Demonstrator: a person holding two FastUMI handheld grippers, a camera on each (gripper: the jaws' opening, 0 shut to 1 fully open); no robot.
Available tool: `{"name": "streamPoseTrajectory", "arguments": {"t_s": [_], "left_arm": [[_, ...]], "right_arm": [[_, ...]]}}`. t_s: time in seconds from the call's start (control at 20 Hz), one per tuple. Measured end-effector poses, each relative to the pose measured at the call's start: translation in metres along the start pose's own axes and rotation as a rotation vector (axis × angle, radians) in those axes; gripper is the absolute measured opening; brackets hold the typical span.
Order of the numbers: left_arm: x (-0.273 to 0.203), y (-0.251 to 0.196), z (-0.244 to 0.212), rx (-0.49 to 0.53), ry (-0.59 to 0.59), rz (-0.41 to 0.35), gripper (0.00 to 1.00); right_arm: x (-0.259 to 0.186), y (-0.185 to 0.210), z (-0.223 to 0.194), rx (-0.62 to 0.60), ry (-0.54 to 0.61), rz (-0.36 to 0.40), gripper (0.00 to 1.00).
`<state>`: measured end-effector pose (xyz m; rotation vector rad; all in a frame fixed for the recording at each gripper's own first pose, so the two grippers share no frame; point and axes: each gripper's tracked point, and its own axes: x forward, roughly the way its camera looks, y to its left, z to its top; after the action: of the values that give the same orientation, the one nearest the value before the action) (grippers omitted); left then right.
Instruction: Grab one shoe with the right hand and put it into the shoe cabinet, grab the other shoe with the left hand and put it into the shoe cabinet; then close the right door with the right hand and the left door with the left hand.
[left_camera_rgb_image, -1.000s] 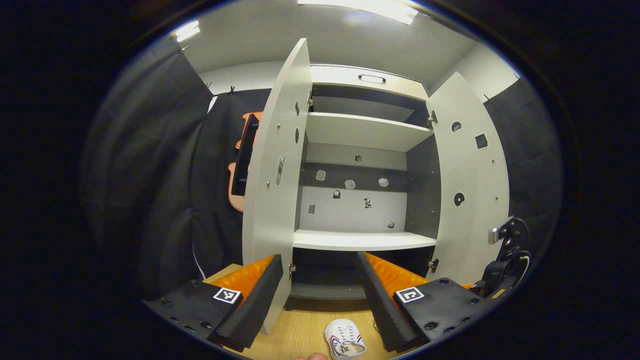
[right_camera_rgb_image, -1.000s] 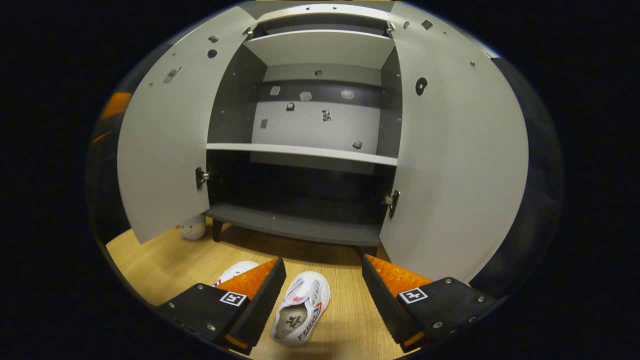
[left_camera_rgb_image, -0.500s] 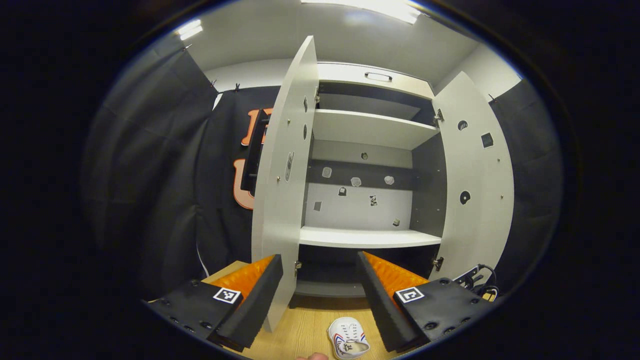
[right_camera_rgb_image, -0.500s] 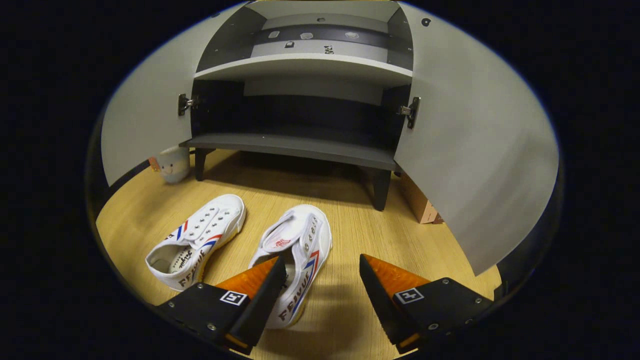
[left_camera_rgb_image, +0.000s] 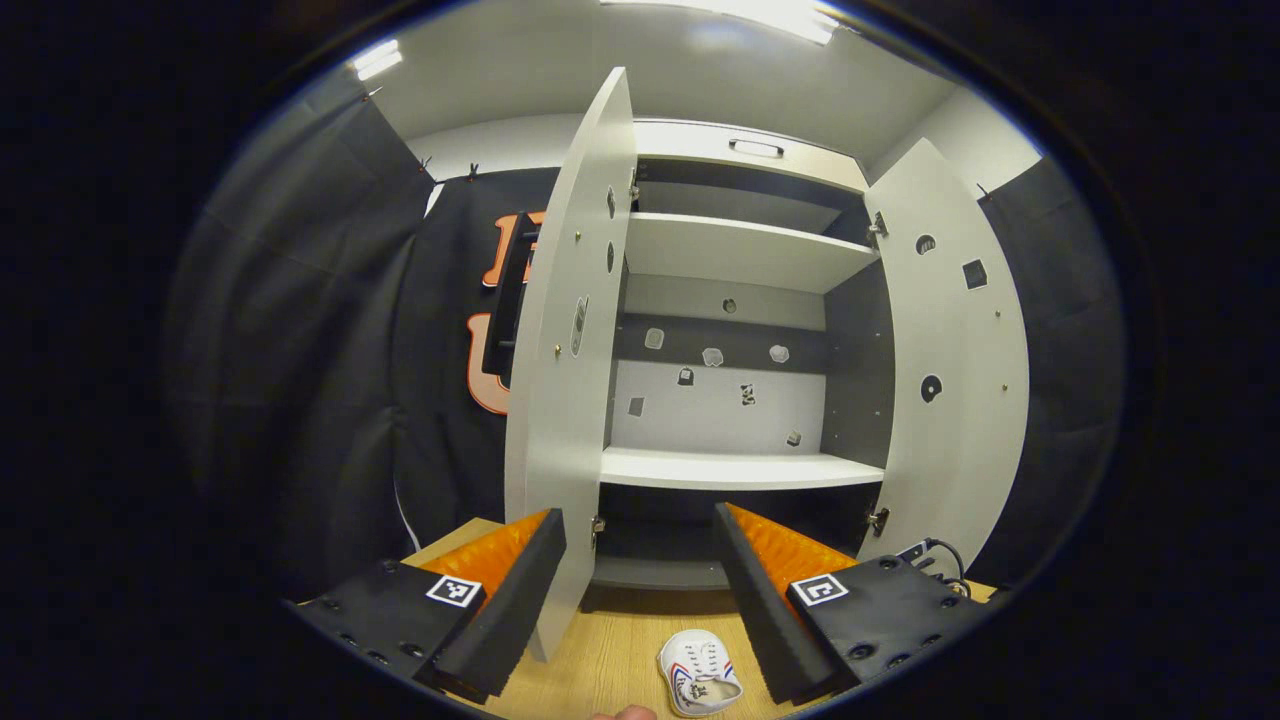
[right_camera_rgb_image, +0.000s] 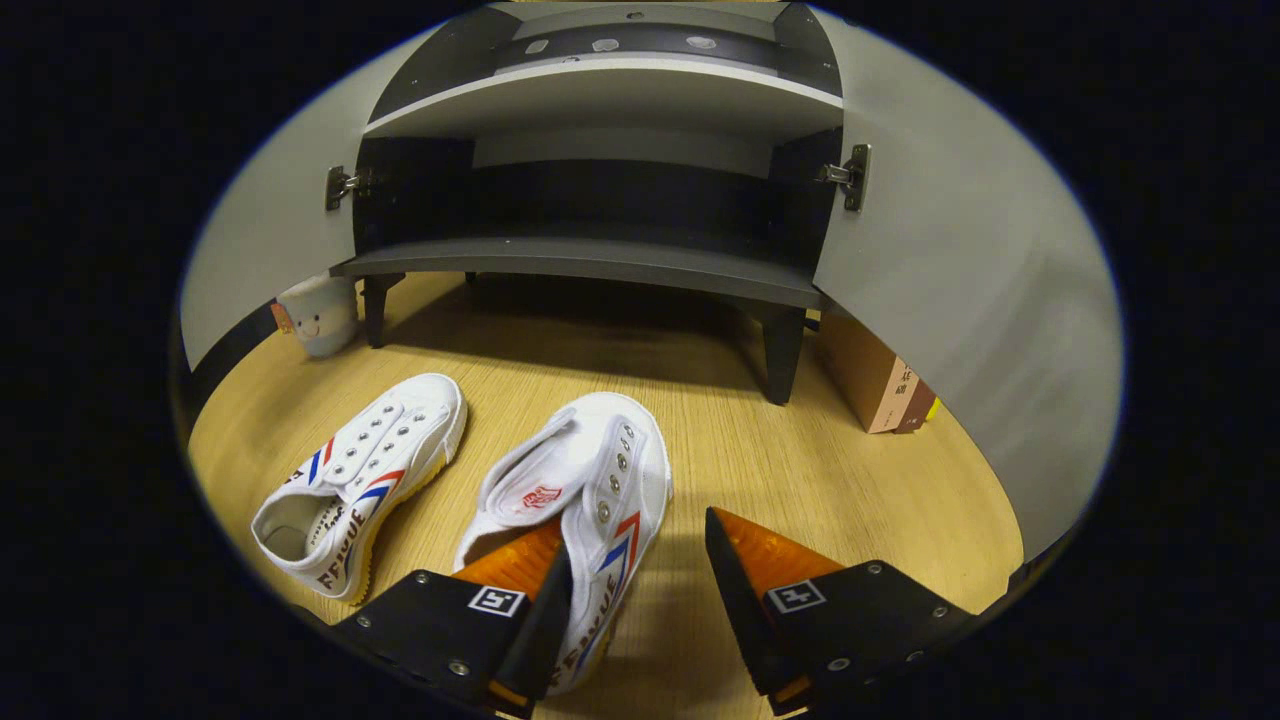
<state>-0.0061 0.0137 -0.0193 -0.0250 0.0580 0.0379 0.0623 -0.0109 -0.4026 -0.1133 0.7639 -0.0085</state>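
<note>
Two white canvas shoes with red and blue stripes lie on the wooden floor in front of the open shoe cabinet (right_camera_rgb_image: 590, 262). In the right gripper view, my right gripper (right_camera_rgb_image: 635, 578) is open and low over the nearer shoe (right_camera_rgb_image: 590, 480); one finger sits over its heel opening, the other outside its side wall. The second shoe (right_camera_rgb_image: 360, 470) lies to the left, apart. My left gripper (left_camera_rgb_image: 640, 570) is open and held high, facing the cabinet (left_camera_rgb_image: 740, 470), with one shoe (left_camera_rgb_image: 700, 675) on the floor below. Both doors stand open.
The left door (left_camera_rgb_image: 570, 380) stands edge-on close to my left gripper; the right door (left_camera_rgb_image: 960, 380) swings wide. A small white mug-like figure (right_camera_rgb_image: 318, 315) stands by the cabinet's left leg. A cardboard box (right_camera_rgb_image: 875, 375) sits behind the right door (right_camera_rgb_image: 980, 300).
My right gripper has dropped and tilted down to the nearer shoe, which now lies partly between its fingers. The left gripper has barely shifted.
</note>
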Motion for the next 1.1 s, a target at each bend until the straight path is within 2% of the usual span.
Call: {"name": "streamPoseTrajectory", "arguments": {"t_s": [0.1,0.15,0.25,0.35,0.45,0.5,0.55,0.8,1.1], "left_arm": [[0.001,0.0,-0.001,0.003,0.006,0.003,0.96],[0.001,0.0,-0.002,0.003,0.008,0.003,0.96],[0.001,0.0,-0.002,0.002,0.011,0.005,0.97],[0.0,-0.001,-0.005,0.007,0.019,0.007,0.96],[0.0,-0.003,-0.005,0.014,0.024,0.003,0.97],[0.0,-0.005,-0.006,0.019,0.024,0.002,0.96],[0.0,-0.006,-0.005,0.024,0.023,0.0,0.96],[0.001,-0.016,-0.009,0.016,0.026,-0.019,0.96],[0.004,-0.026,-0.01,0.011,0.019,-0.046,0.96]], "right_arm": [[0.009,0.0,-0.003,0.012,0.015,-0.004,0.68],[0.012,0.002,-0.004,0.023,0.019,0.0,0.63],[0.016,0.006,-0.001,0.03,0.008,0.017,0.6],[0.018,0.007,0.0,0.014,-0.009,0.001,0.45],[0.021,-0.003,0.001,-0.011,-0.028,-0.05,0.32],[0.022,-0.01,0.0,-0.017,-0.022,-0.072,0.15],[0.021,-0.007,0.002,-0.002,-0.037,-0.066,0.05],[0.014,-0.006,0.005,0.032,-0.038,-0.043,0.0],[-0.026,-0.007,0.047,0.063,-0.144,-0.012,0.01]]}}
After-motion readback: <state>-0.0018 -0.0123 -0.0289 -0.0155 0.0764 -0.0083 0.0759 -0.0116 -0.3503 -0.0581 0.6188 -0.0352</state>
